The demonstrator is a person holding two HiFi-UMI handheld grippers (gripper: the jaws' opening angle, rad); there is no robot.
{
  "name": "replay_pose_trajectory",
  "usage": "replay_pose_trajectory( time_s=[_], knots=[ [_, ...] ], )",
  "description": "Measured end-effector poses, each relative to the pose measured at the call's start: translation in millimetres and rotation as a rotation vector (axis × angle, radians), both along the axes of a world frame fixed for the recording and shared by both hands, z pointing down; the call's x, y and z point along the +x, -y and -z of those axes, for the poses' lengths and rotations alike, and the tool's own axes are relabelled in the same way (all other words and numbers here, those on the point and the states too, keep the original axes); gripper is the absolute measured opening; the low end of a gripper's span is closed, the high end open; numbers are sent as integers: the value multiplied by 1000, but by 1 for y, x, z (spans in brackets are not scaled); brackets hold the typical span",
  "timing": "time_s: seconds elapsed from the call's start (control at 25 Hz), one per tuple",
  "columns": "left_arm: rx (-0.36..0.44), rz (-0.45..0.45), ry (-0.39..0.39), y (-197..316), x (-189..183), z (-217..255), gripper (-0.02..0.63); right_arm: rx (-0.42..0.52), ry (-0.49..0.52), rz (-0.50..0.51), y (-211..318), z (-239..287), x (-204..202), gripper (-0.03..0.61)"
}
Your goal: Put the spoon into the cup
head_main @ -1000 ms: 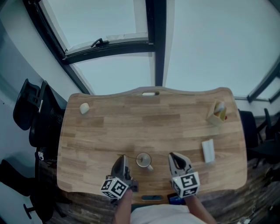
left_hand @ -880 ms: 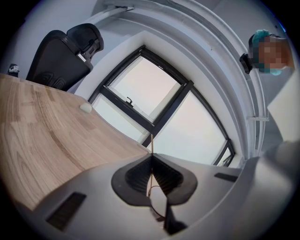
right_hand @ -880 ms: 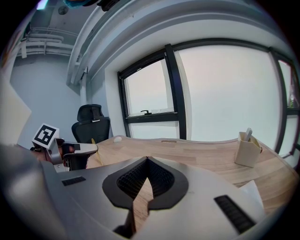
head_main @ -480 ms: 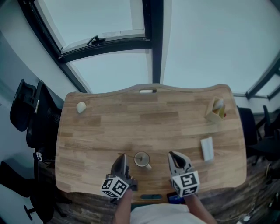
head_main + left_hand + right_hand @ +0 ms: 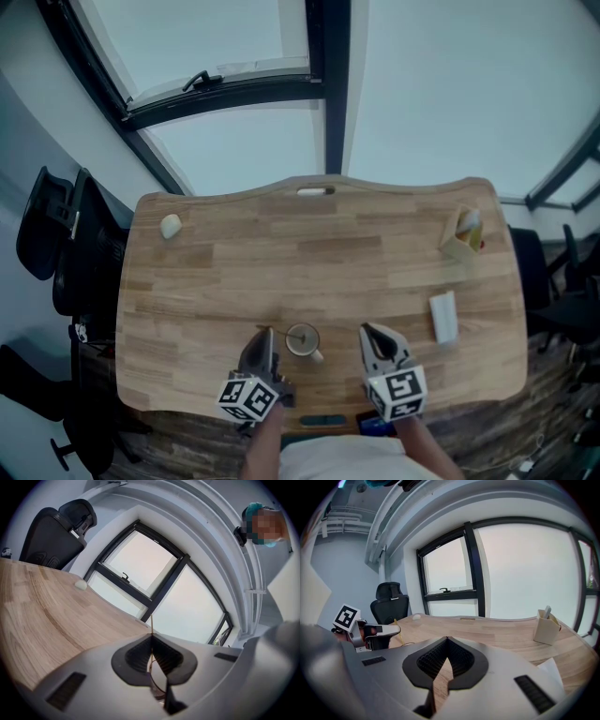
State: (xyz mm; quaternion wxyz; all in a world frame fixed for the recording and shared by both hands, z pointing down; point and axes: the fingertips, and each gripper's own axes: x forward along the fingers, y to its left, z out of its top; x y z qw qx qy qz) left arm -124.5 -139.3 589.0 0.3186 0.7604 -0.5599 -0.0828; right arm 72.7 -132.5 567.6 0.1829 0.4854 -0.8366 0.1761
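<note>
Print: only black-and-white square marker patterns are seen, one on the cube of each gripper; no wording is legible on the pale box (image 5: 463, 237) at the table's far right or on the white flat item (image 5: 443, 318) nearer the edge.

Left gripper (image 5: 263, 339): jaws are closed on the spoon (image 5: 151, 626), a thin yellowish rod. Its stem is seen projecting past the jaw tips in the left gripper view, with a curved part lying lower between the pads.

Right gripper (image 5: 373, 336): jaws are brought together at the tips, nothing held; only wood grain shows through the slit behind them.

Cup (image 5: 303, 341): upright on the wooden table (image 5: 328, 253), near the front edge, between the two grippers and closer to the left one. The spoon is held just left of the cup's rim, outside the cup.

A small pale lump (image 5: 170, 226) is noted at the far left of the table.
</note>
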Motion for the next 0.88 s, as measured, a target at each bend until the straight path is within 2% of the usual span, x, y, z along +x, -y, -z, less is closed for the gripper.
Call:
replay_pose_trajectory(
  time_s=[0.88],
  knots=[
    [5, -5, 5, -1, 5, -12, 2, 11, 11, 3, 1, 2, -2, -3]
  ],
)
